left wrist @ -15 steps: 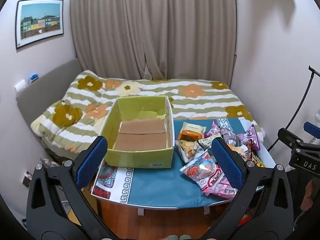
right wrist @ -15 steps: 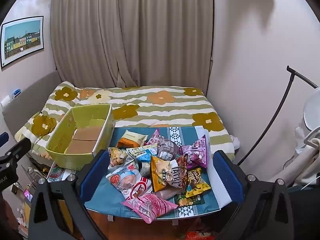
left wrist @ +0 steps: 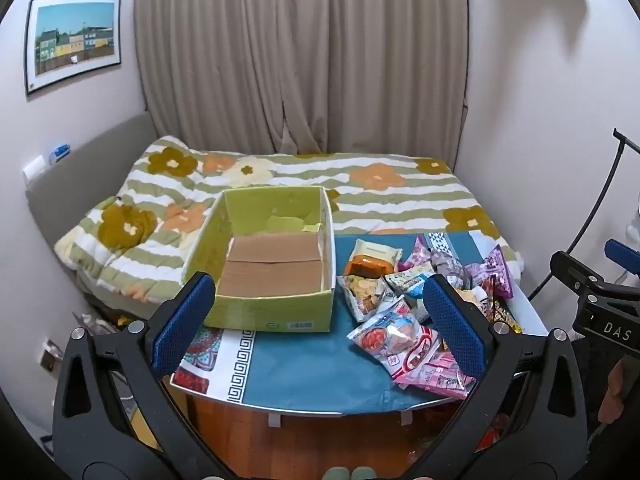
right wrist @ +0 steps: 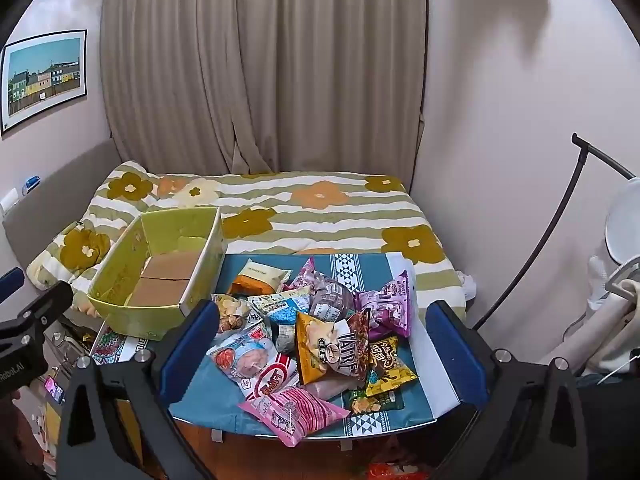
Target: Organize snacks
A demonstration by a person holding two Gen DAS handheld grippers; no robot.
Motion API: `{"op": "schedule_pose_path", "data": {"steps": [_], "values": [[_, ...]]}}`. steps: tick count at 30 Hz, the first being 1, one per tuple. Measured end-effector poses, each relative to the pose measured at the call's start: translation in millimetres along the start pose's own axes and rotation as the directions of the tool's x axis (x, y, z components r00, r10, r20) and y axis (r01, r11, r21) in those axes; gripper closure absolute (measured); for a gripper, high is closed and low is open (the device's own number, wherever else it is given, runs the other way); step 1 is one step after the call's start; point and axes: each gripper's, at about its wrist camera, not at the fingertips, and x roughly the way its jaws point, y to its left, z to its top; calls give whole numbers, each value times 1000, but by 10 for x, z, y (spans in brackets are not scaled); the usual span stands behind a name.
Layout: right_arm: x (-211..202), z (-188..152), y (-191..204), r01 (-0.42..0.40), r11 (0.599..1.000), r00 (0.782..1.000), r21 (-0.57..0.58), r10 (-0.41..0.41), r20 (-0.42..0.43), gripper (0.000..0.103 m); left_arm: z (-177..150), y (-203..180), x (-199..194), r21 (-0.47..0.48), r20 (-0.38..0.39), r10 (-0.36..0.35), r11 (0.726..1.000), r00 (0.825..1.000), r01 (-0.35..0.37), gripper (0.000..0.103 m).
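A green cardboard box (left wrist: 276, 312) (right wrist: 132, 316) stands open on the left part of a small table with a blue cloth (left wrist: 312, 368) (right wrist: 200, 392); only brown flaps show inside it. A heap of snack packets (left wrist: 400, 316) (right wrist: 320, 332) lies to its right: a yellow-brown chip bag (right wrist: 332, 348), a pink striped packet (right wrist: 292, 408), a purple bag (right wrist: 388, 304), an orange-and-white pack (left wrist: 372, 260). My left gripper (left wrist: 320, 320) hangs open before the table's near edge, holding nothing. My right gripper (right wrist: 322, 340) is open too, in front of the heap, apart from it.
A bed with a striped flower quilt (left wrist: 360, 196) lies right behind the table, with beige curtains (left wrist: 300, 60) beyond. Wooden floor (left wrist: 320, 440) shows under the near table edge. A black lamp stand (right wrist: 560, 232) leans at the right wall.
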Motion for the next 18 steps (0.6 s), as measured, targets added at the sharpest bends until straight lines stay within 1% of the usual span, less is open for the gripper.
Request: {"op": "schedule_pose_path", "data": {"steps": [11,18], "values": [[9,-4,-45,-15,1000,1000,-1,15,-1,0,24,-39,-18,2,-3,-13,1000,1000,13,0],[11,-13,-35,-17,1000,1000,0,17,-2,0,35,-61,-4,4,-3,-1,1000,1000,1,0]]}}
